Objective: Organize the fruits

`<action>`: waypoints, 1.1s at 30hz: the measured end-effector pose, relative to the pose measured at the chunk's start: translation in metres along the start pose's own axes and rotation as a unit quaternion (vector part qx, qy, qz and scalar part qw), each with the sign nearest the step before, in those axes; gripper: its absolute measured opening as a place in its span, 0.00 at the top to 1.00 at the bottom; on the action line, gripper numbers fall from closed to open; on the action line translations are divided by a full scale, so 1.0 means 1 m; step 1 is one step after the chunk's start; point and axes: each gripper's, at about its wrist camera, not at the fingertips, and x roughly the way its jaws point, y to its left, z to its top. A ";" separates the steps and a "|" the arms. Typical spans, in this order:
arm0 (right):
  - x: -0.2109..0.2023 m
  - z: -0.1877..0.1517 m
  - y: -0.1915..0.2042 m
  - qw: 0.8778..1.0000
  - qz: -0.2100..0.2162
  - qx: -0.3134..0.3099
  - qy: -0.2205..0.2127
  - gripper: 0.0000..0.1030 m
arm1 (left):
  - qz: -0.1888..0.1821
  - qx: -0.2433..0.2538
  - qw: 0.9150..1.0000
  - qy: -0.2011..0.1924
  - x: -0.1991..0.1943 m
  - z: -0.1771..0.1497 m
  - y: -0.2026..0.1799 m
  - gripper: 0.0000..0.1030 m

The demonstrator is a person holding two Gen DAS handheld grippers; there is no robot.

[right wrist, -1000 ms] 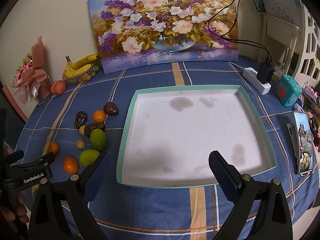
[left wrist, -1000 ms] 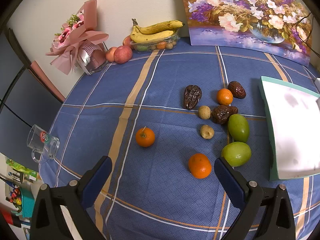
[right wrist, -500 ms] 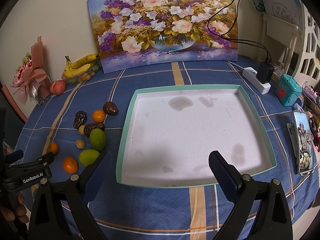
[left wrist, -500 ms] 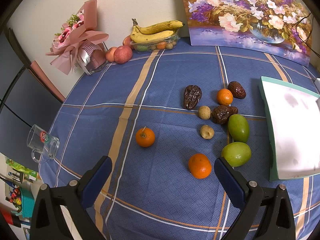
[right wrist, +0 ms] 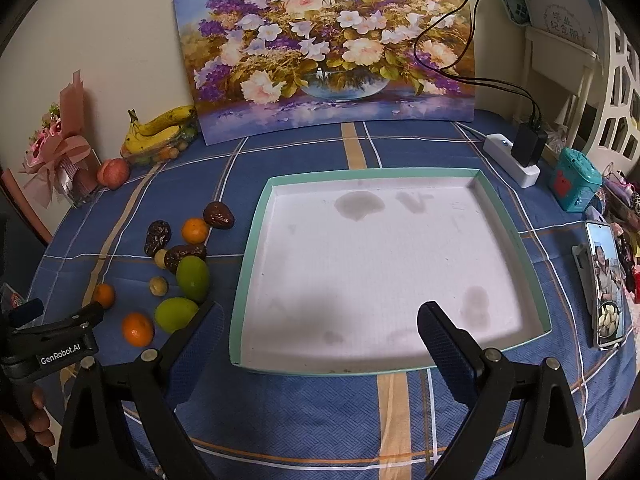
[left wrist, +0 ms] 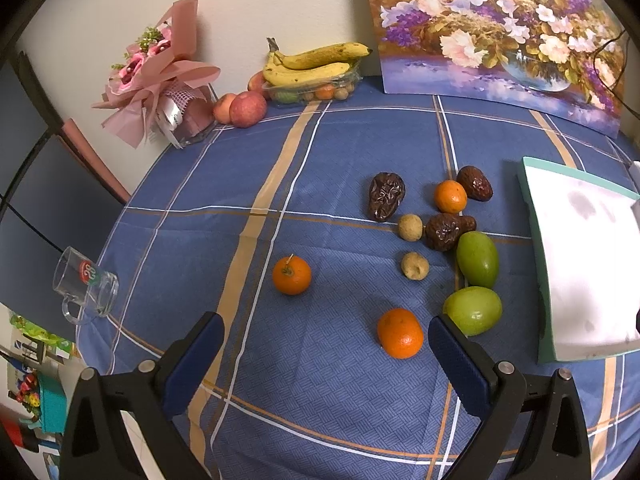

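Right now both tongs, the left gripper (left wrist: 325, 354) and right gripper (right wrist: 320, 334), are wide open and empty, so the round orange tangerine (left wrist: 400, 333) just ahead between the left tips might roll off if pinched crooked, missing the white tray with the green rim (right wrist: 516, 232) in front of the right one.

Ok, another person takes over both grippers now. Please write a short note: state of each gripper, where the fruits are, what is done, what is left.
Left gripper: open, holds nothing, above the cloth near the closest orange.
Right gripper: open, holds nothing, over the near edge of the tray.
Fruits: three oranges, two green fruits, three dark dates and two small brown fruits lie loose on the cloth left of the tray.
Done: nothing is in the tray.
Left: move the loose fruits into the tray, grouped by kind.
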 end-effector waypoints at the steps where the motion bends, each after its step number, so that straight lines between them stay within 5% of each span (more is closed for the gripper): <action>1: 0.000 0.000 0.001 1.000 -0.001 -0.001 0.000 0.05 | 0.000 -0.001 1.000 0.000 0.000 0.000 0.000 0.00; 10: 0.000 0.002 0.003 1.000 -0.009 -0.004 0.000 0.05 | -0.005 -0.014 1.000 0.006 0.003 0.001 0.003 0.00; 14: 0.000 0.005 0.004 1.000 -0.006 -0.006 -0.003 0.05 | -0.042 -0.052 0.998 0.009 0.008 0.009 0.014 0.00; 18: 0.000 0.020 0.013 0.999 0.026 -0.012 -0.017 0.05 | -0.074 -0.123 0.990 -0.017 0.008 0.024 0.041 0.00; 23: -0.002 0.043 0.032 0.997 0.075 -0.016 -0.032 0.05 | -0.082 -0.147 0.985 -0.036 0.012 0.038 0.058 0.00; 27: 0.003 0.057 0.049 0.995 0.092 -0.033 -0.033 0.05 | -0.125 -0.176 0.976 -0.020 0.020 0.049 0.080 0.00; 33: 0.005 0.077 0.070 0.991 0.119 -0.044 -0.043 0.06 | -0.115 -0.200 0.973 -0.014 0.025 0.064 0.104 0.00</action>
